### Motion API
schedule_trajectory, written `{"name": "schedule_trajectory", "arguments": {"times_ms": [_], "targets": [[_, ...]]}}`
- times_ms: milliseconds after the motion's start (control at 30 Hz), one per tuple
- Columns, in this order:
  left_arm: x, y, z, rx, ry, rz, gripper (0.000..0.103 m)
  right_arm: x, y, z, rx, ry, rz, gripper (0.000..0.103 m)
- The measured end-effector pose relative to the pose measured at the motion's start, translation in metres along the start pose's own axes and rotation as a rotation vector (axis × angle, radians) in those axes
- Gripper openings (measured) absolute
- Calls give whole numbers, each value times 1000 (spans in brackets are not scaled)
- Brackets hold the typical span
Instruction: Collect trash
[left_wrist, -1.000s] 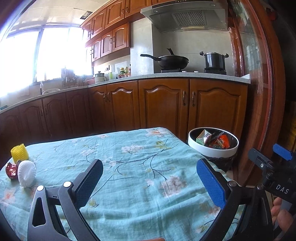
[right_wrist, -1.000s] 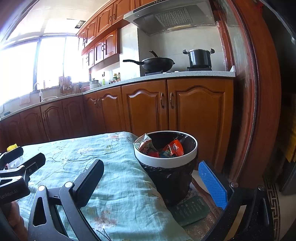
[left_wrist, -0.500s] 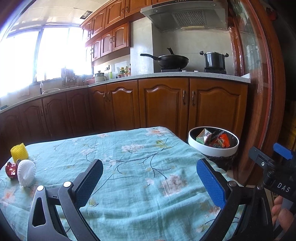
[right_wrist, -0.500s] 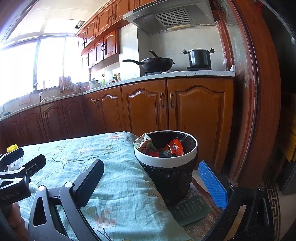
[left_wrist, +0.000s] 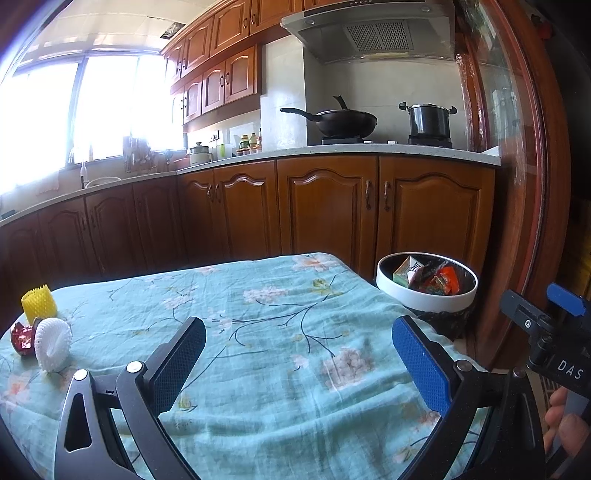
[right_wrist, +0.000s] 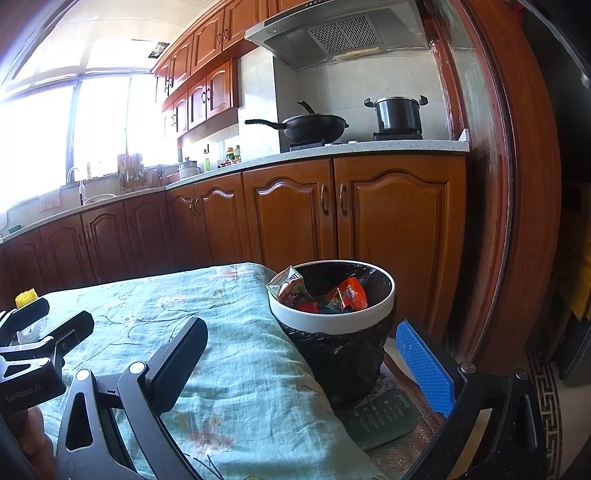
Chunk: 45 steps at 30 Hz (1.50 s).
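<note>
Teal floral cloth covers the table (left_wrist: 280, 354) in a kitchen of brown wooden cabinets. Nearest, the left gripper (left_wrist: 299, 363) hangs above the cloth with its two fingers spread wide and nothing between them. The right gripper (right_wrist: 301, 363) hangs at the table's right edge, its fingers equally far apart and empty; its black finger is over the cloth and its blue one over the floor past the bin. At the near left of the table lie three pieces of trash close together: a white foam net (left_wrist: 53, 343), a crumpled red wrapper (left_wrist: 21, 336) touching its left side, and a yellow foam net (left_wrist: 38, 302) standing just behind them. Off the table's right edge stands one trash bin (right_wrist: 332, 319) with a white rim and a black liner, on the floor just beside the cloth. Inside it are one green carton (right_wrist: 290, 288) leaning on the left rim, an orange wrapper (right_wrist: 349, 293) to its right, and more scraps too jumbled to count. A dark flat object (right_wrist: 380, 415) lies on the floor at the bin's foot. Far back on the counter's stove sit two cooking vessels: a black wok (left_wrist: 341, 123) on the left and a black pot (left_wrist: 430, 120) on the right, under one range hood (left_wrist: 369, 31).
</note>
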<state>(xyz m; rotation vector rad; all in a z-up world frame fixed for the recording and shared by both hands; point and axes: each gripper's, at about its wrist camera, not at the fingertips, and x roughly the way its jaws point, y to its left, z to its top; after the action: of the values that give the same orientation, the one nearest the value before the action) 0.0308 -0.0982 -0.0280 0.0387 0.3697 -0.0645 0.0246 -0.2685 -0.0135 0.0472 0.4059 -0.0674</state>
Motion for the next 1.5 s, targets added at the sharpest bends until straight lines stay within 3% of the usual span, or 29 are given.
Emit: {"name": "schedule_trajectory", "arguments": {"times_ms": [1500], "targets": [[6,5,-4,-3,10,-15,102,5,2,-3,1,14,14,103]]}}
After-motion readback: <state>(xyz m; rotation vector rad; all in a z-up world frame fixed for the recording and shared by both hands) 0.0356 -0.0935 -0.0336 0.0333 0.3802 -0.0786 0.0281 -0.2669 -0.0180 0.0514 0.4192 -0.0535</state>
